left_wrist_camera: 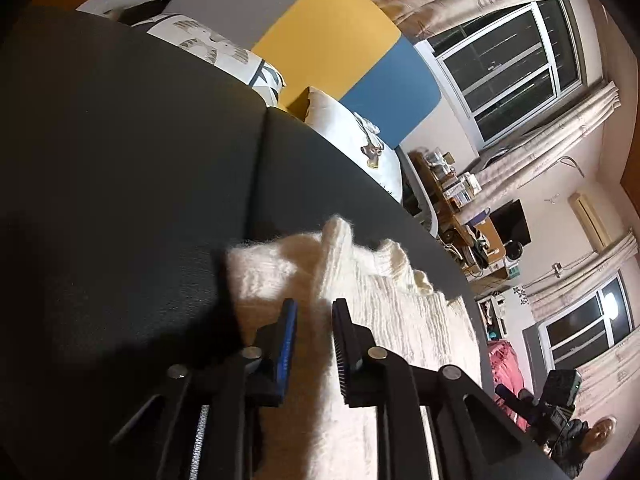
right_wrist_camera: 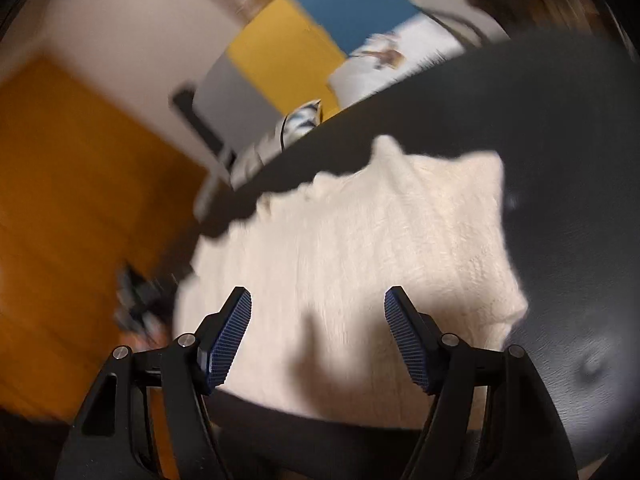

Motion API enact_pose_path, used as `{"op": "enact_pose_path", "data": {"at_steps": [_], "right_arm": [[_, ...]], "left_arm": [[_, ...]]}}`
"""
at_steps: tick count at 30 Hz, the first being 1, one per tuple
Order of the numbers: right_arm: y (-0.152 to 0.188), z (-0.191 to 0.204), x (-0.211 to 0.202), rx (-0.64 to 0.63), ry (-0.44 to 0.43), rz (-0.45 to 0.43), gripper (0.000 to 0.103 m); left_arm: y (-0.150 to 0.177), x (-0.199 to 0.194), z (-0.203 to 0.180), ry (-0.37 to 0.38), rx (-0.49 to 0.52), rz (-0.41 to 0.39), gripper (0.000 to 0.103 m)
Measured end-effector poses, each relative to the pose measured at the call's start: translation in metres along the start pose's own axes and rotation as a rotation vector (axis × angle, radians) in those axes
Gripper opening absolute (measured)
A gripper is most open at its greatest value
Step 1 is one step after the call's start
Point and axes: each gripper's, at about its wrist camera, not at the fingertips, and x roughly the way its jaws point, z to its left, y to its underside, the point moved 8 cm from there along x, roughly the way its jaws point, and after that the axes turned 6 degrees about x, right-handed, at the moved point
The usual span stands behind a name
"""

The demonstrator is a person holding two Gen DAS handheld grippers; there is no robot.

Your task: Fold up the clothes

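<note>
Garment: a cream knitted sweater (left_wrist_camera: 360, 304) lies spread on a black padded surface (left_wrist_camera: 120, 200); in the right wrist view the same sweater (right_wrist_camera: 360, 248) covers the middle of that surface (right_wrist_camera: 568, 152), its far edge wavy and bunched.

Fold ridge: in the left wrist view a raised ridge of knit runs away from the gripper toward the far edge of the sweater, with a rumpled cuff-like lump on its right.

Left gripper (left_wrist_camera: 314, 320): its two fingers stand close together with a narrow strip of cream knit between them; the blue pads (left_wrist_camera: 289, 332) sit at either side of the ridge of fabric. Whether they actually pinch the cloth I cannot tell.

Right gripper (right_wrist_camera: 318, 312): fingers spread wide apart, blue ribbed pads (right_wrist_camera: 234, 332) facing each other, nothing between them. It hangs over the near part of the sweater, and a shadow falls on the knit between the fingers.

Black surface: a seam (left_wrist_camera: 260, 152) runs across it in the left wrist view; the sweater sits near its right-hand rim.

Surroundings: white printed pillows (left_wrist_camera: 360, 136) beyond the surface, a yellow, blue and grey wall panel (left_wrist_camera: 332, 32), windows with pale curtains (left_wrist_camera: 516, 64), and an orange wooden floor (right_wrist_camera: 72, 200).

Sharpness: the right wrist view is blurred, so fine detail there is unclear.
</note>
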Motion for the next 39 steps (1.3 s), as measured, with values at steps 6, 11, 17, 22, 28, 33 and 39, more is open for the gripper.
{"op": "enact_pose_path", "data": {"at_steps": [6,11,17,22,28,33,39], "right_arm": [[0.011,0.044,0.061,-0.166,0.062,0.079,0.073],[0.017,0.050,0.100,-0.195,0.140,0.118,0.073],[0.028,0.055,0.111,-0.308,0.228,0.104,0.073],[0.031,0.049,0.112,-0.274,0.194,0.069,0.074],[0.036,0.047,0.109,-0.284,0.132,0.007,0.074],[0.036,0.045,0.107,-0.262,0.093,-0.010,0.077],[0.032,0.047,0.108,-0.225,0.112,-0.003,0.078]], "left_arm": [[-0.009,0.011,-0.004,0.044,0.051,0.059,0.025],[-0.013,0.025,-0.021,-0.008,0.238,0.129,0.026],[-0.021,0.005,-0.048,-0.057,0.388,-0.027,0.006],[-0.008,0.026,-0.018,-0.058,0.271,0.092,0.015],[0.005,-0.026,0.007,0.129,0.045,0.007,0.024],[0.058,-0.039,0.015,0.128,0.054,0.104,0.026],[0.081,-0.035,0.001,0.187,0.059,0.113,0.030]]}}
